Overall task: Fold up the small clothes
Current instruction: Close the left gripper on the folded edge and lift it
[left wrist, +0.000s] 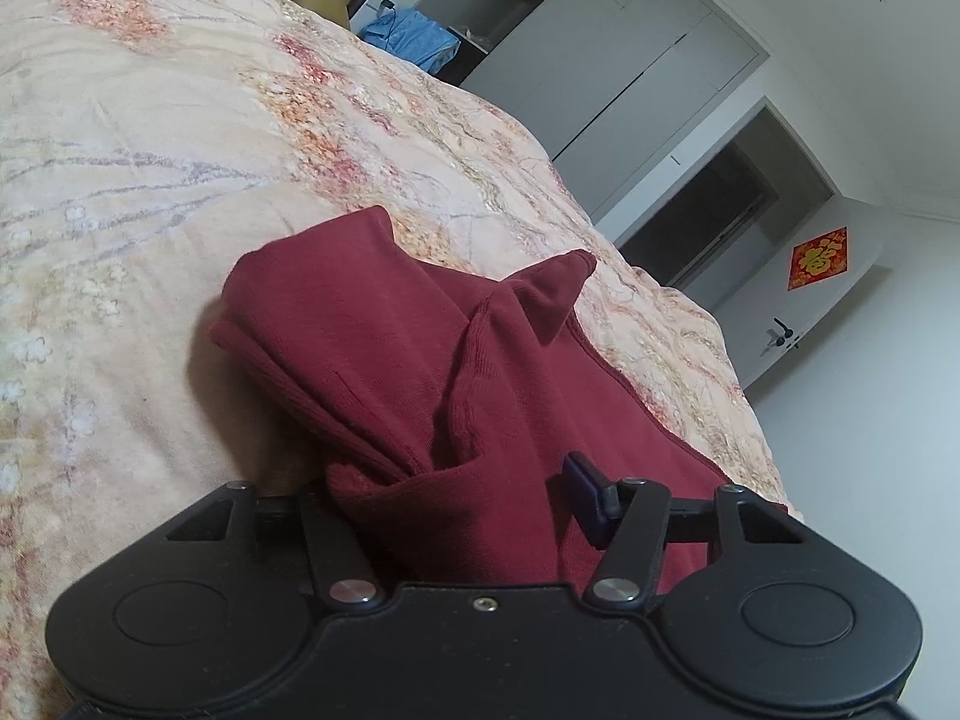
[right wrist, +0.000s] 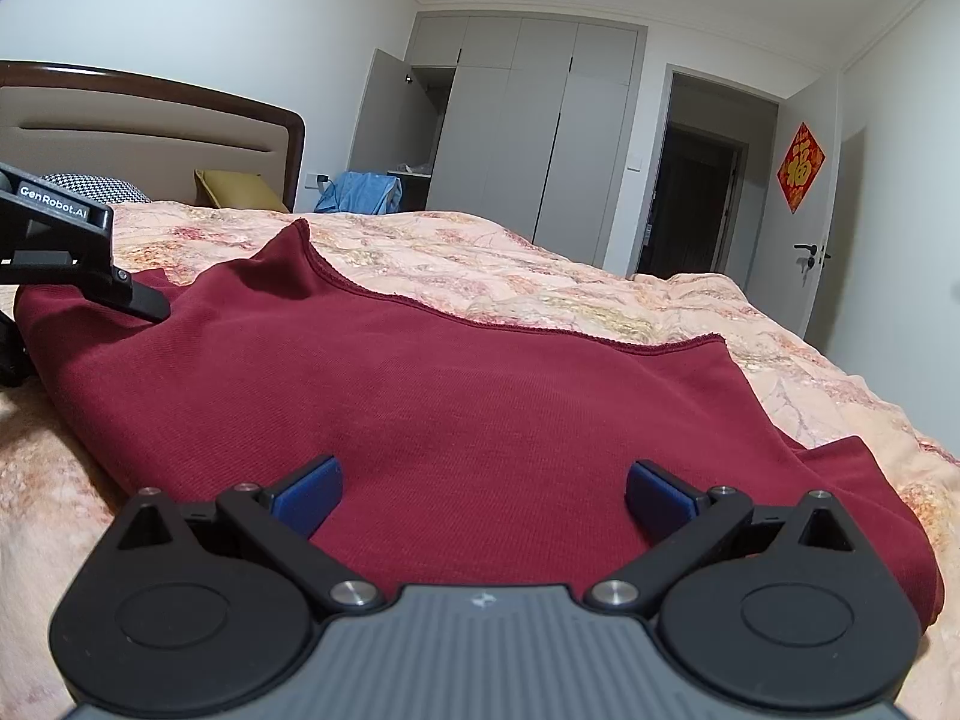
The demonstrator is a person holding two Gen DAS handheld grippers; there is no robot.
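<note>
A dark red knit garment (right wrist: pixel 456 384) lies spread on the floral bedspread (right wrist: pixel 540 264). In the left wrist view its bunched, folded end (left wrist: pixel 384 360) fills the space between the fingers of my left gripper (left wrist: pixel 462 498); the jaws stand wide apart, one blue pad (left wrist: pixel 585 489) shows, and the cloth hides the other. My right gripper (right wrist: pixel 483 495) is open just above the garment's near edge, both blue pads (right wrist: pixel 309 495) apart with cloth between them. The left gripper (right wrist: pixel 129 294) also shows at the garment's far left corner in the right wrist view.
The bedspread (left wrist: pixel 150 168) covers the whole bed. A headboard (right wrist: pixel 150 132), a yellow pillow (right wrist: pixel 240 189) and a checked pillow (right wrist: pixel 96 187) lie at the head. Blue cloth (right wrist: pixel 360 192), a grey wardrobe (right wrist: pixel 528 120) and a doorway (right wrist: pixel 690 204) stand beyond.
</note>
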